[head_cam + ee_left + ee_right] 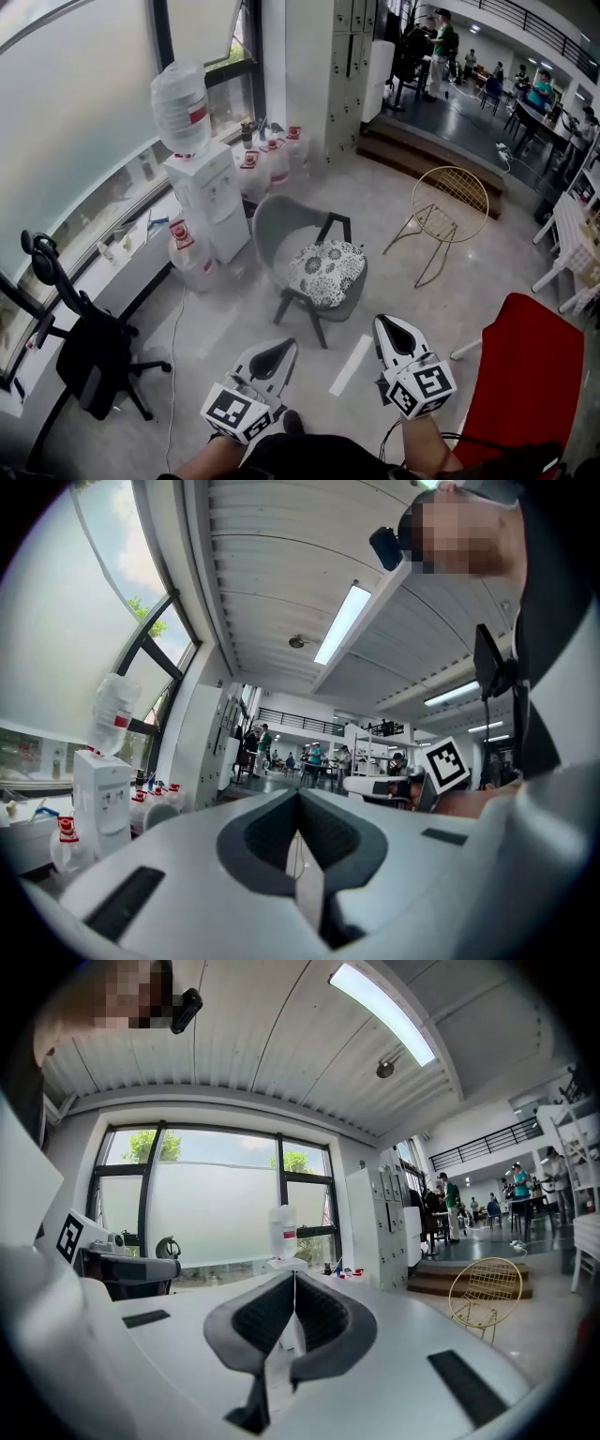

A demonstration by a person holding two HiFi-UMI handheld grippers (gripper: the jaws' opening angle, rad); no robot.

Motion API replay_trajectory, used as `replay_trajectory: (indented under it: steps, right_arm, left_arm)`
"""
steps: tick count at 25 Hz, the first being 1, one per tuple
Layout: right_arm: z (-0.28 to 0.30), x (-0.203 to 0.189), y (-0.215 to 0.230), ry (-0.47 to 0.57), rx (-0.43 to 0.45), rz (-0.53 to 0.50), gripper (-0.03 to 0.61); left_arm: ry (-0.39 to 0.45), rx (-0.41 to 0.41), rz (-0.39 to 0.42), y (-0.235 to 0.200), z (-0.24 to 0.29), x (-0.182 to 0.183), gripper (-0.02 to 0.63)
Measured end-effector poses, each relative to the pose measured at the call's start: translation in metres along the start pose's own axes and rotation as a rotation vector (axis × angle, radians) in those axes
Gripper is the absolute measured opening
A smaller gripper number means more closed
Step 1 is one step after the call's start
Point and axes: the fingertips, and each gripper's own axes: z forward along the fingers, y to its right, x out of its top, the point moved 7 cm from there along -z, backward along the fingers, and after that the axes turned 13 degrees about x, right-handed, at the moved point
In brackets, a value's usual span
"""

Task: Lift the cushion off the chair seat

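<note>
- The left claw (298,795) is clenched. Its two tips press together and nothing is between them.
- The right claw (294,1277) is clenched too, and it holds nothing.
- In the head view both claws sit side by side at the near edge and point level, toward the far side.
- The cushion (325,270) is white with dark flower shapes. It lies flat on the seat of the grey chair (281,225), farther off than both claws and well apart from them.
- I think the step in hand is getting close to the chair. The cushion is not yet touched or lifted.
- Next, I think the claws need to get near the seat, open up, and take hold of the cushion's near edge or its two sides. Then they can raise it straight up off the seat.
- The cushion looks soft, so it may sag if only one corner is held.
- A water cooler (202,183) stands to the left of the chair, and a gold wire chair (450,202) stands far right.
- A red chair (525,375) is near the right claw, so that side has less room.
</note>
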Motion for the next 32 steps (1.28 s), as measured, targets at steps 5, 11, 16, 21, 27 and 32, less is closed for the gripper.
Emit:
replay_trajectory:
  steps: [5,11,16,21,27,32]
  right_arm:
    - [0.035,0.007,0.004,-0.005,-0.003,-0.020,0.011]
    - [0.056,0.002,0.010,-0.012,0.001,-0.010,0.011]
    - [0.073,0.000,0.030,-0.027,0.006,-0.031,0.012]
    - [0.089,-0.011,0.065,-0.042,0.011,0.022,0.012]
    - [0.113,-0.007,0.116,-0.037,0.030,0.034,0.012]
    - [0.136,0.007,0.155,-0.050,0.055,-0.040,0.012]
  left_arm:
    - [0.006,-0.031,-0.004,-0.030,0.016,0.009,0.006]
    - [0.001,-0.045,0.002,-0.039,0.029,0.004,0.006]
    - [-0.026,-0.028,-0.005,-0.046,0.049,-0.002,0.006]
    - [-0.052,-0.004,0.006,-0.050,0.078,-0.003,0.006]
    - [-0.061,0.012,0.018,-0.053,0.127,0.002,0.006]
    - [-0.043,0.046,0.010,-0.052,0.179,0.014,0.006]
